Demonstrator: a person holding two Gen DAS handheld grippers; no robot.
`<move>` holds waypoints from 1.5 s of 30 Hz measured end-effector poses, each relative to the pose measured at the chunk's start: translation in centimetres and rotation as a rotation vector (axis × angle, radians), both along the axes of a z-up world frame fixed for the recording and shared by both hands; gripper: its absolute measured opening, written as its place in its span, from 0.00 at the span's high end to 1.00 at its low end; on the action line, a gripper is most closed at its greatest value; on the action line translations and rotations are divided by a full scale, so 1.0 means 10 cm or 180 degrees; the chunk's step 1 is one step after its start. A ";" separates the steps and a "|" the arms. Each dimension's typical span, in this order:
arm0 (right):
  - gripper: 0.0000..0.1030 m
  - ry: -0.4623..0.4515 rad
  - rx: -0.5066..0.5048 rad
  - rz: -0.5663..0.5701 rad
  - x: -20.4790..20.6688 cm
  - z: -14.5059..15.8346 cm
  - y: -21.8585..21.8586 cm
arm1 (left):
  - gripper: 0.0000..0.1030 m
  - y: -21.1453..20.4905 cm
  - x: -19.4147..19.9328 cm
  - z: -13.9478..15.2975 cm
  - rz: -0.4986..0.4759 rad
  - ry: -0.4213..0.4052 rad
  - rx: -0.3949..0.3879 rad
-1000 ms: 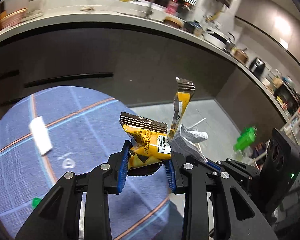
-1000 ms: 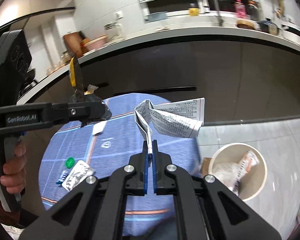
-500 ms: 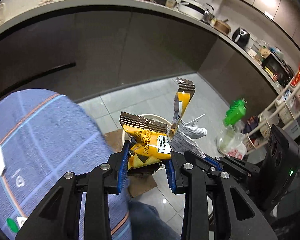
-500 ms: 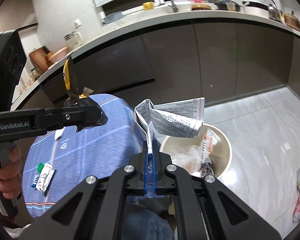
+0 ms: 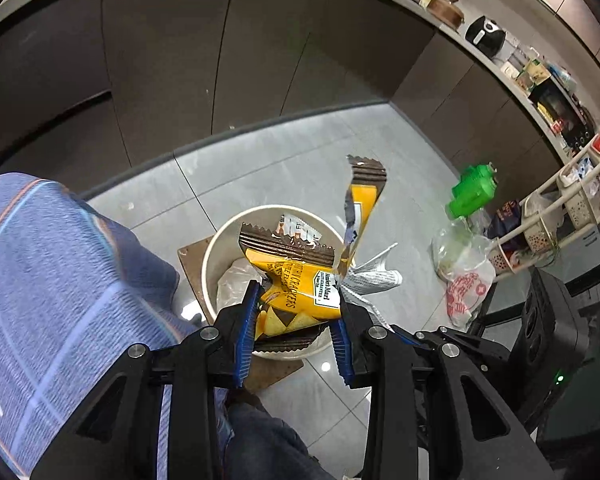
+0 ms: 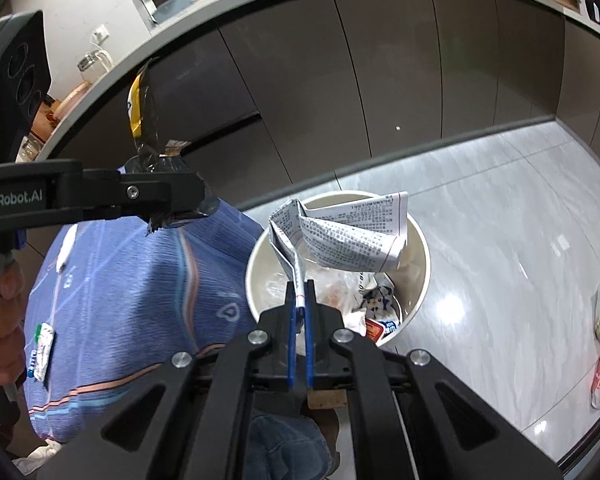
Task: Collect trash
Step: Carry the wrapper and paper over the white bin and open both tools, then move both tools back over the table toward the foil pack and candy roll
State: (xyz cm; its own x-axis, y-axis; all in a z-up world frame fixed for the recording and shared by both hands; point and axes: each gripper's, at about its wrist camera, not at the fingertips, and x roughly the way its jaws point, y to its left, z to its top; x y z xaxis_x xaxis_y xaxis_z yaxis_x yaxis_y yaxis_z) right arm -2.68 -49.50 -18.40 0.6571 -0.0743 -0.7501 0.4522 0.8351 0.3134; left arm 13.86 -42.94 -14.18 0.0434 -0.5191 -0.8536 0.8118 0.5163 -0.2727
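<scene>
Blue-padded fingers [image 5: 247,322] of the left gripper [image 5: 296,320] are clamping a yellow cracker wrapper [image 5: 300,284] from both sides, its torn flap sticking up to the right, and the wrapper is hanging right over the round beige trash bin [image 5: 210,264] on the grey tile floor [image 5: 300,168]. Right gripper [image 6: 299,306] is pinching a folded printed paper [image 6: 340,240] with jaws squeezed flat on its lower corner; the paper is fanning out above the bin's open mouth. Bin is already holding plastic bags and wrappers, sitting on a brown board [image 5: 188,256] just right of the blue-clothed table [image 6: 140,280]. A blister pack [image 6: 42,350] is lying on the cloth at far left. Dark cabinets are running along the far side.
</scene>
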 end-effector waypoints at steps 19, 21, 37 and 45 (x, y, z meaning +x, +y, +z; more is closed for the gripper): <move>0.04 0.0298 -0.0274 0.0131 0.17 -0.46 -0.11 | 0.09 -0.21 0.23 -0.41 0.0380 -0.0114 0.0154; 0.04 0.0279 -0.0254 0.0118 0.17 -0.44 -0.15 | 0.09 -0.18 0.22 -0.38 0.0385 -0.0133 0.0160; 0.04 -0.0024 -0.0274 0.0185 0.05 0.12 0.18 | 0.08 0.49 0.02 0.35 0.0677 -0.0359 -0.0104; 0.04 -0.0327 -0.0381 0.0584 0.12 0.58 0.71 | 0.08 1.40 -0.10 0.72 0.1153 -0.0409 -0.0289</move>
